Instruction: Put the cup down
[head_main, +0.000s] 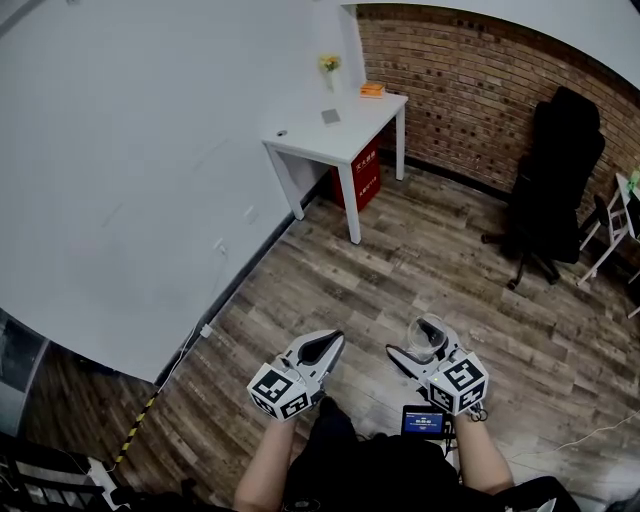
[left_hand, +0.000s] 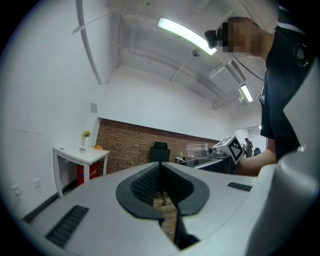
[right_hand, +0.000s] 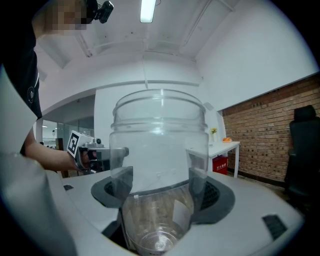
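Note:
A clear plastic cup (right_hand: 159, 165) fills the right gripper view, held upright with both dark pads pressed on its lower sides. From the head view my right gripper (head_main: 428, 345) is shut on this cup (head_main: 431, 333), low and near my body above the wooden floor. My left gripper (head_main: 322, 349) hovers beside it on the left, jaws together with nothing between them; in the left gripper view (left_hand: 161, 186) the pads meet. The white table (head_main: 340, 135) stands far ahead against the wall.
On the white table sit a small vase of yellow flowers (head_main: 329, 68), an orange item (head_main: 372, 90) and a grey square (head_main: 330, 116). A red box (head_main: 361, 175) is under it. A black office chair (head_main: 553, 180) stands by the brick wall at the right.

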